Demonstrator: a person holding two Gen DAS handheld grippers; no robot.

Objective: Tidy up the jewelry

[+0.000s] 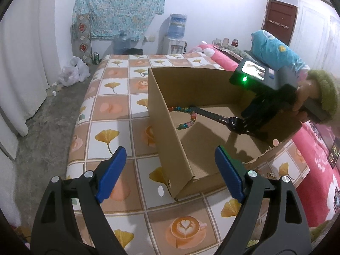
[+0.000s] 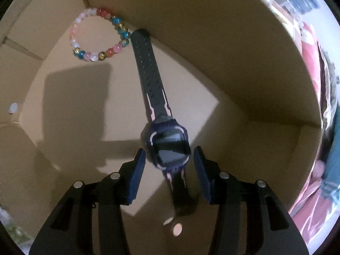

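The right gripper [image 2: 169, 175] hung inside the cardboard box [image 2: 233, 42], its blue fingers parted and standing clear on either side of a dark wristwatch [image 2: 169, 146], whose strap ran toward 12 o'clock to the box wall. A beaded bracelet [image 2: 98, 35] lay at 11 o'clock, against the strap tip. The left gripper [image 1: 170, 174] waited wide open and empty outside the box. The watch appeared just placed; the next move likely called for a straight lift out without snagging the strap.
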